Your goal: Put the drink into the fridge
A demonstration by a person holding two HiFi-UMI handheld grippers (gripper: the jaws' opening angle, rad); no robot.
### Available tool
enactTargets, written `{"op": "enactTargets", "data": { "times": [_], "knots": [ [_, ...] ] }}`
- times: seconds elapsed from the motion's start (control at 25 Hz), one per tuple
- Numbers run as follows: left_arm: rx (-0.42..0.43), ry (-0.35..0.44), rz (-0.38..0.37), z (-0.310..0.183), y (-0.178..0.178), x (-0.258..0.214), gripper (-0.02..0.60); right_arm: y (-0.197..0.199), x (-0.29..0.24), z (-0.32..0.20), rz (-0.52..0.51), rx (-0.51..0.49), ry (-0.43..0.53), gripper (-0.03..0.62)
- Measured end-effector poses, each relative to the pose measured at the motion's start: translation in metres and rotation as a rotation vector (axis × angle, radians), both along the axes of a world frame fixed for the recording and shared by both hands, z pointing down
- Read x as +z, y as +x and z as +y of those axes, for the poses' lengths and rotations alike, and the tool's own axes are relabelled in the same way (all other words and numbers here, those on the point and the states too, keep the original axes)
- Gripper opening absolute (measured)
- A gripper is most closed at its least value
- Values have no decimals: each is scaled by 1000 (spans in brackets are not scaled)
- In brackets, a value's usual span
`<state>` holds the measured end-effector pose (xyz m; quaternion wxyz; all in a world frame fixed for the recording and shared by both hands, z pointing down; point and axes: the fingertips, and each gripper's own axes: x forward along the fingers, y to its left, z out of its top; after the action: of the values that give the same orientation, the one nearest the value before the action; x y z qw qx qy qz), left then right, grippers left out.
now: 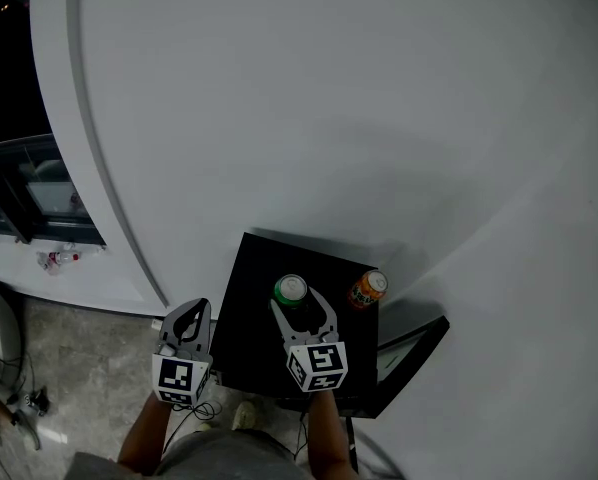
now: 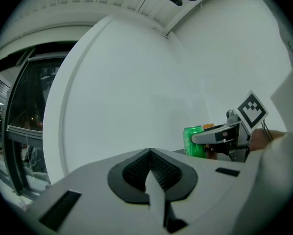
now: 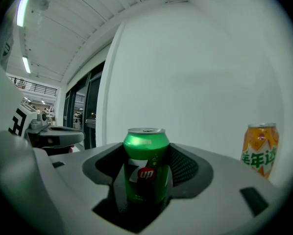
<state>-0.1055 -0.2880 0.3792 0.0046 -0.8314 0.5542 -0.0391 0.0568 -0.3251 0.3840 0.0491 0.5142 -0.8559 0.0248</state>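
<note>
Jaws of the right gripper [image 3: 147, 151] clasp the upright green aluminium drink can [image 3: 145, 180] from both sides; the left gripper [image 2: 150, 154] has its jaws pressed together, empty.

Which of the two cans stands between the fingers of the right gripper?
The green can; the orange can stands free beside it.

head view: overhead, steeply down | gripper views: low, level, facing wall [image 2: 136, 82] | all share green can [image 1: 291, 289]
</note>
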Motion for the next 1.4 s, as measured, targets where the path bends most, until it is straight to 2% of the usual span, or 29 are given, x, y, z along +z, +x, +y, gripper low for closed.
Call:
{"op": "enactTargets", "data": {
  "times": [0.24,0.48,1.04,1.4],
  "knots": [
    [1,11,8,9,-12,-9,5,3,-17,8,2,25,23,298],
    [38,20,21,19,-12,-14,5,9,-37,29,13,75,58,298],
    [196,29,29,67,-11,-15,5,6,-61,116,19,221,99,298],
    [329,28,33,108,-4,-17,5,4,-63,180,13,334,107,298]
  ]
}}
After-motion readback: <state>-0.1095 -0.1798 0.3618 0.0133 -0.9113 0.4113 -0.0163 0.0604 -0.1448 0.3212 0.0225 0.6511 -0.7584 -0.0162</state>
